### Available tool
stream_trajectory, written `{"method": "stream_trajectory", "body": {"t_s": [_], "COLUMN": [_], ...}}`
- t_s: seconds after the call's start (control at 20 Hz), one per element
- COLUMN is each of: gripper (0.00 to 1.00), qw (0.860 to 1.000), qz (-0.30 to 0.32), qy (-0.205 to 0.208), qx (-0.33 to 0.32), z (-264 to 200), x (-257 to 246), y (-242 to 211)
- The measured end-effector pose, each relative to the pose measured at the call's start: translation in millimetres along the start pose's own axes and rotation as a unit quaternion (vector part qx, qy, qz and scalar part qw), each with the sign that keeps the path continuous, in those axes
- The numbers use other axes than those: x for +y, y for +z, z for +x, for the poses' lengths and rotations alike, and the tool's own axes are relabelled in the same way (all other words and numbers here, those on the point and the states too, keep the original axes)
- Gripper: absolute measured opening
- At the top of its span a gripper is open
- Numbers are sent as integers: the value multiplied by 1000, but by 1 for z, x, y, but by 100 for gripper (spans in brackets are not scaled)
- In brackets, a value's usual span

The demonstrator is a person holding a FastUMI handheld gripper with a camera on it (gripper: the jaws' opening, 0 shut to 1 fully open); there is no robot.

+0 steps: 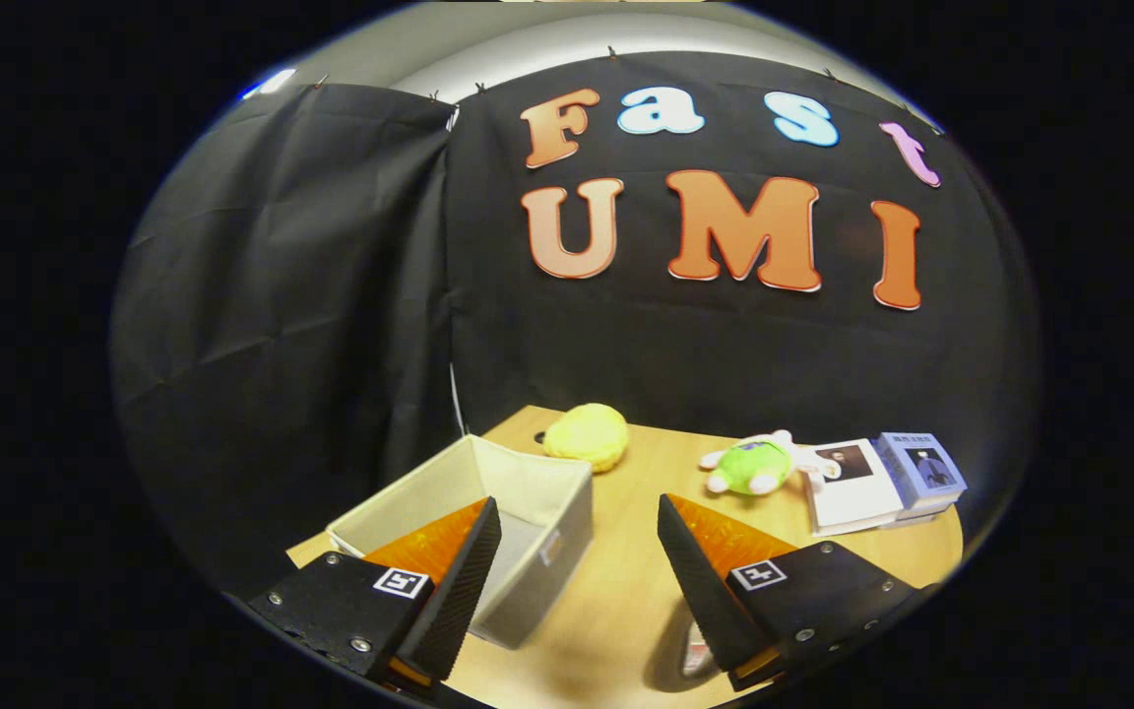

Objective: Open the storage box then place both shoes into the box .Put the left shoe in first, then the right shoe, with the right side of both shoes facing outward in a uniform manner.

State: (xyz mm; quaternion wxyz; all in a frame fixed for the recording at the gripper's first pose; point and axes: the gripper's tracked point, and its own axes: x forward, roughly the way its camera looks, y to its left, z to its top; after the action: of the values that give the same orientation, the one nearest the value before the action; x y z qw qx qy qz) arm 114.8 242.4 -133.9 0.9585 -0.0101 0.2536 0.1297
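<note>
A pale fabric storage box (539, 576) stands on the wooden table (626, 591), its top open and the visible inside bare. My gripper (578, 500) hovers above the table, open, with nothing between its fingers. The left finger (459, 571) hangs over the box's near corner, while the right finger (700, 571) is over bare table to the box's right. A small white and red scrap (693, 655) peeks out low beside the right finger; I cannot tell what it is.
Beyond the box lies a yellow plush (587, 434). A green and white plush toy (759, 465) lies further right, next to two stacked books (882, 483) at the table's far right. Black cloth walls close the back and left.
</note>
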Motion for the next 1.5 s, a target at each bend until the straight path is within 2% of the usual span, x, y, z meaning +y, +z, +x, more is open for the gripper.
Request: {"method": "stream_trajectory", "body": {"t_s": [0.35, 0.6, 0.9, 1.0, 1.15, 1.3, 1.35, 1.5], "gripper": [93, 91, 78, 69, 46, 33, 25, 14], "qw": [993, 984, 975, 971, 968, 965, 963, 963], "qz": [36, 19, -18, -19, -5, 17, 20, 36], "qy": [-36, -88, -136, -150, -157, -155, -158, -165], "qx": [104, 155, 172, 184, 195, 213, 217, 210], "z": [3, 19, 48, 60, 78, 97, 99, 105], "x": [-75, -122, -149, -156, -163, -163, -163, -165], "y": [-97, -158, -191, -201, -211, -224, -225, -223]}}
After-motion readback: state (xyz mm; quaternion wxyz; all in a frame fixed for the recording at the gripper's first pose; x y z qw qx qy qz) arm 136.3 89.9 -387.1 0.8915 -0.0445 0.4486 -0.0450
